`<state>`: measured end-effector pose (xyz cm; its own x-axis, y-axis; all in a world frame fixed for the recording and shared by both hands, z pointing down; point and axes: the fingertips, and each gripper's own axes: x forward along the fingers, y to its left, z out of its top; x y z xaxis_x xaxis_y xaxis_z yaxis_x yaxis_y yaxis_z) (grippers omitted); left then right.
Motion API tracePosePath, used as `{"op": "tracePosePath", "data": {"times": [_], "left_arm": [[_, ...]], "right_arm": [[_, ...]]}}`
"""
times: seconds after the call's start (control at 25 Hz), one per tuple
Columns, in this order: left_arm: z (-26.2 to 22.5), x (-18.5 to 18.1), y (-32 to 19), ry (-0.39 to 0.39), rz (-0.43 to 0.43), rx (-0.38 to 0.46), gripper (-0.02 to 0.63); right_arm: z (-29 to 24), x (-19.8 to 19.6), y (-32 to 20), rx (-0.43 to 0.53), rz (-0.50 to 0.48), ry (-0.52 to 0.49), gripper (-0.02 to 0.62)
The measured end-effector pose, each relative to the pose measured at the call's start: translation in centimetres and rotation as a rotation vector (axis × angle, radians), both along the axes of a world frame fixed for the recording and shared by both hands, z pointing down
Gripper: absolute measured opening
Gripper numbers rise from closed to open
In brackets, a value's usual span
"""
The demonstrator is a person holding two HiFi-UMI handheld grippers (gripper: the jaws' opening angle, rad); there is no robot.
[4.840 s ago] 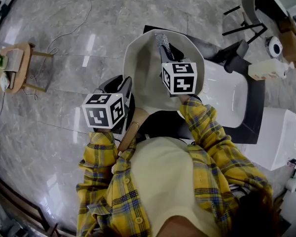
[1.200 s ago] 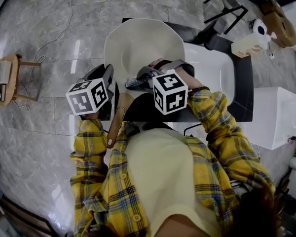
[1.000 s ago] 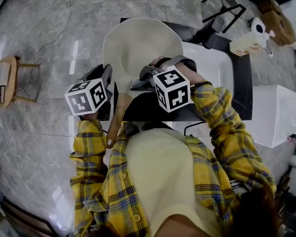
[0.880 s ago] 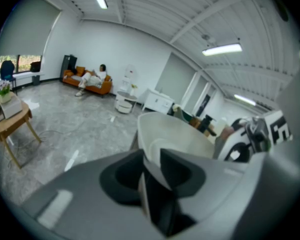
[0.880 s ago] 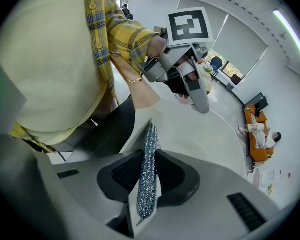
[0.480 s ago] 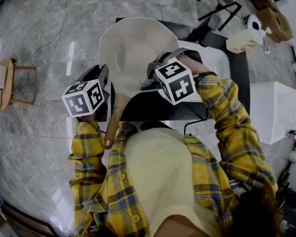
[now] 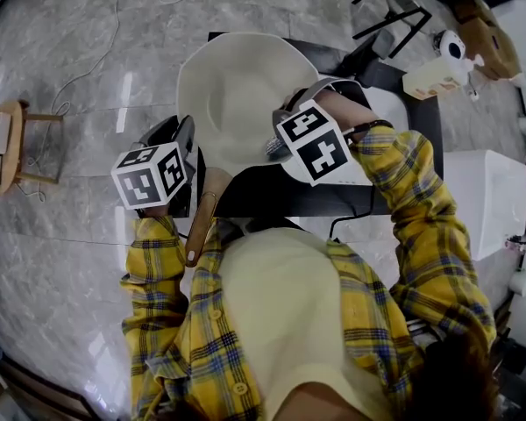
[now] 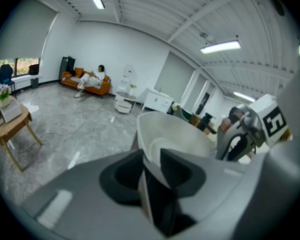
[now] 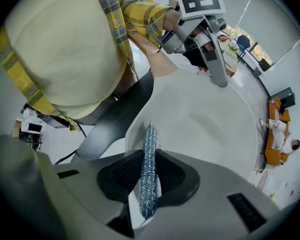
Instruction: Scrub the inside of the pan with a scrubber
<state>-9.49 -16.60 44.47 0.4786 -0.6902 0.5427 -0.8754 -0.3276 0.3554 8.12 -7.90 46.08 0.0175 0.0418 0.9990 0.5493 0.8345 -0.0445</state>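
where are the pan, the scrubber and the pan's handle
pan (image 7: 237, 95), head view, bare inner wall
scrubber (image 9: 149, 169), right gripper view, middle of its glittery strip
handle (image 7: 202, 222), head view, middle of the wooden part

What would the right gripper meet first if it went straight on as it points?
Probably the inside of the pan; the scrubber clamped in the right gripper would touch it first.

Wears a yellow plaid shirt (image 7: 421, 217), dark-blue checked, yellow-buttoned, open over a plain pale-cream top (image 7: 285, 323).

Glittery scrubber (image 9: 149, 136) between tongs (image 9: 149, 170), over pan (image 9: 210, 119)
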Motion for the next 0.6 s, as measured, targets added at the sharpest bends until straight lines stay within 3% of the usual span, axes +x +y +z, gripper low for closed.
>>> {"op": "tracePosePath", "data": {"times": [0.24, 0.6], "left_arm": [[0.0, -0.1, 0.1, 0.000, 0.002, 0.001, 0.110], [-0.1, -0.1, 0.0, -0.004, 0.004, 0.003, 0.110]], "right_arm": [[0.3, 0.9, -1.0, 0.045, -0.040, 0.060, 0.080], [1.3, 2.2, -4.2, 0.193, -0.087, 0.136, 0.080]]}}
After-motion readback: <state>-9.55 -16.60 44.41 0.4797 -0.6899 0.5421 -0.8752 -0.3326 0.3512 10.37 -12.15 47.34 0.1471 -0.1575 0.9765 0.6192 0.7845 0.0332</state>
